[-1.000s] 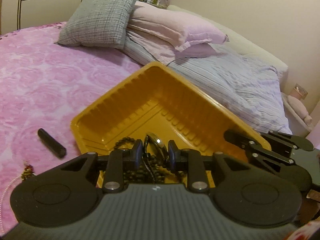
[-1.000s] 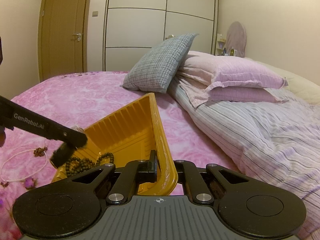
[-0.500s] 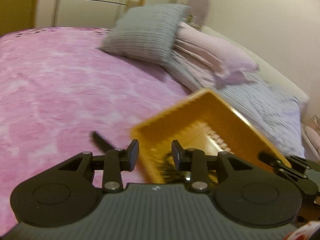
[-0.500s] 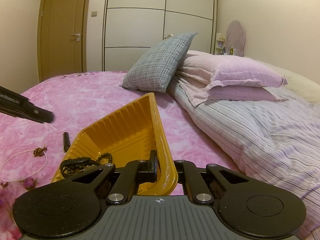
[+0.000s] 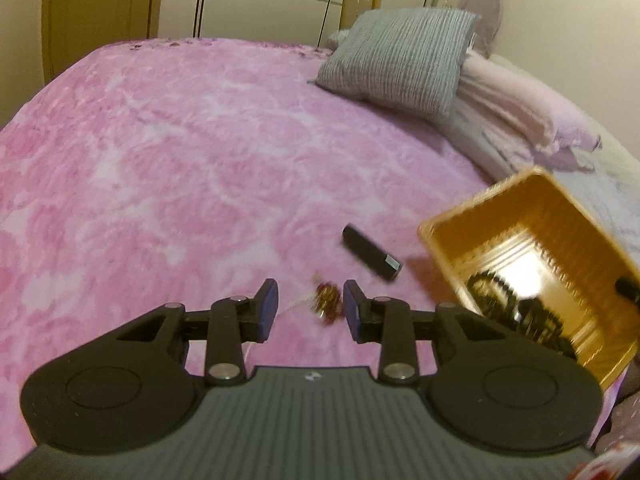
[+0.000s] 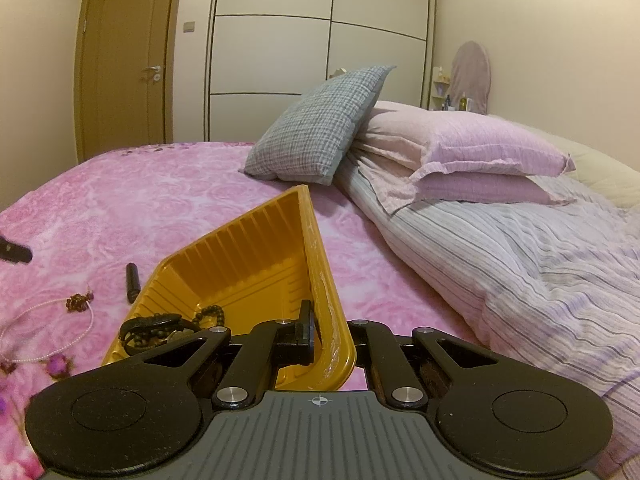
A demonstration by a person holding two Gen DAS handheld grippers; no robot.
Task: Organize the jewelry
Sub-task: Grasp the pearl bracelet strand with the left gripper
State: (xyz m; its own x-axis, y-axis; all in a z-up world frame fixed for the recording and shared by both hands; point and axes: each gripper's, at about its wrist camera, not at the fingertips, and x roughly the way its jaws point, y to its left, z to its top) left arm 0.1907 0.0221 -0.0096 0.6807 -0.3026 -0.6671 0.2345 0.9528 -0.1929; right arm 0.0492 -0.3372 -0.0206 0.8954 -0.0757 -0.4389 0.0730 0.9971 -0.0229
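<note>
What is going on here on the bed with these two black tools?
Someone is tidying jewelry into a yellow tray. The right gripper is clamped on the tray's rim; dark bead bracelets lie inside. The left gripper, open and empty, hovers over a small red-gold trinket on the pink blanket, beside a black tube.

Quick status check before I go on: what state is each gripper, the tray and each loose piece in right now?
left gripper: open, empty, above the pearl necklace
right gripper: shut on the yellow tray's rim
yellow tray: tilted, held, containing bracelets
beaded bracelet: inside tray
pearl necklace: loose on the bedspread
black tube: lying flat on bedspread
</note>
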